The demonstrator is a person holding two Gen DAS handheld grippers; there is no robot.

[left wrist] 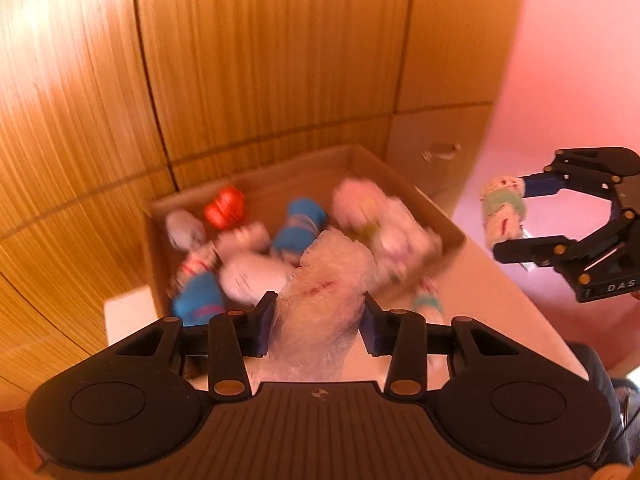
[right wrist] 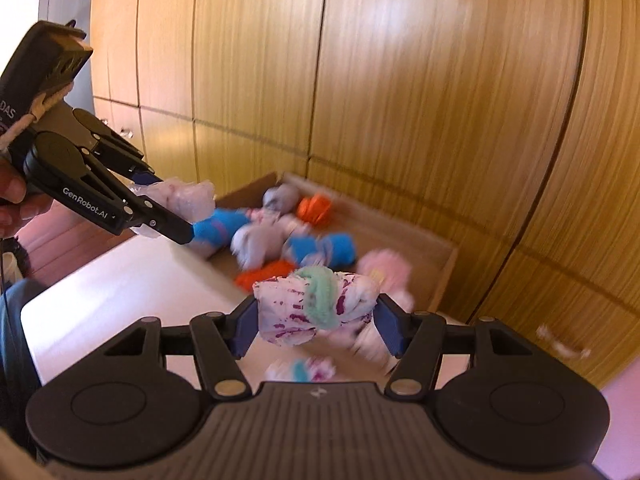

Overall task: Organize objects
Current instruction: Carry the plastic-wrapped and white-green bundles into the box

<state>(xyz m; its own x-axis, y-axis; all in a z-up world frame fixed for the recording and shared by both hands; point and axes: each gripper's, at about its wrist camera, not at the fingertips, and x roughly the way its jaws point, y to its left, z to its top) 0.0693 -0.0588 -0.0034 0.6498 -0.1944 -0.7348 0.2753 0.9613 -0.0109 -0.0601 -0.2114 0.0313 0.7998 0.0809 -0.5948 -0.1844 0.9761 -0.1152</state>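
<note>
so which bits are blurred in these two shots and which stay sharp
Left wrist view: the cardboard box and the bundles inside smear with motion blur, while the left tool stays crisp. Right wrist view: the same blurred box, the right tool and its held white sock bundle sharp, the wood panels bowed by fisheye.

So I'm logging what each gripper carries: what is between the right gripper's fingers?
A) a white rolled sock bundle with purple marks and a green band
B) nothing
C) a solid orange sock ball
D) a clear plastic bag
A: in the right wrist view the right gripper pinches a white rolled sock bundle with purple marks and a green band, held above the table.
</note>
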